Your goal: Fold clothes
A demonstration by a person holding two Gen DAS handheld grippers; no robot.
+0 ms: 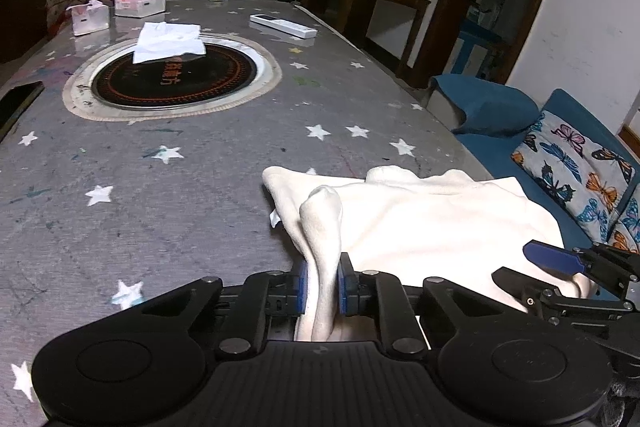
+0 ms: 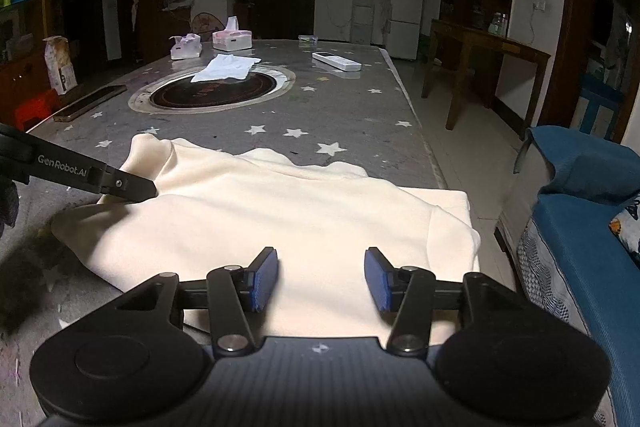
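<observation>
The table [image 1: 168, 195] fills most of both views, its grey cover dotted with white stars. A round cooker [image 1: 174, 77] is sunk into it at about 11 o'clock in the left wrist view, with a white cloth [image 1: 168, 43] lying across its far rim. Beyond the cloth, two tissue boxes [image 1: 140, 3] stand side by side near the far edge, and a white remote [image 1: 282, 25] lies at 12 o'clock. A dark phone [image 1: 18, 103] sits at the table's left edge, at 9 o'clock. A blue sofa [image 2: 580, 227] stands off the table's right side, at 3 o'clock in the right wrist view.

The cream garment [image 2: 280, 211] lies spread on the near end of the table, its right edge reaching the table's right side. In the left wrist view a bunched fold of it rises between the fingers.

The left gripper [image 1: 322, 287] is pinching that fold: its blue pads [image 1: 303, 289] press on the fabric from both sides, at 6 o'clock in its own view. In the right wrist view its black tip comes in at 9 o'clock and meets the garment's left edge.

The right gripper [image 2: 321, 279] hangs over the garment's near part with its jaws spread, pads [image 2: 266, 279] well apart and nothing gripped between them.
</observation>
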